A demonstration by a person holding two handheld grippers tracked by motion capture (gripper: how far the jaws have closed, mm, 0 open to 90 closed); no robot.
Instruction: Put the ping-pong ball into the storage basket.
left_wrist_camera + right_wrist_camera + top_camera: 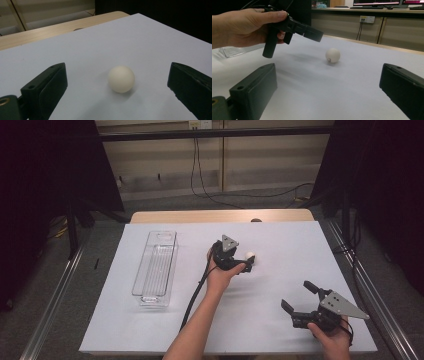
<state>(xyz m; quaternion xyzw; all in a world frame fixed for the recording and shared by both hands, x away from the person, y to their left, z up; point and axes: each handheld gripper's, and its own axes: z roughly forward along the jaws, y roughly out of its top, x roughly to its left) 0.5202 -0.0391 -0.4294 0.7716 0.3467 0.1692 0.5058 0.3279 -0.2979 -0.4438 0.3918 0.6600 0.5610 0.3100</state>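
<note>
Approach to grasp: the left gripper, jaws spread wide, brackets the white ball without contact, needing closure next; the right gripper hangs released, near right.

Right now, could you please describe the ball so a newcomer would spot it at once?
On the white table sheet, look right of the clear plastic bin. There the small white ball sits between the left gripper's open jaws, the sheet's one round thing.
</note>
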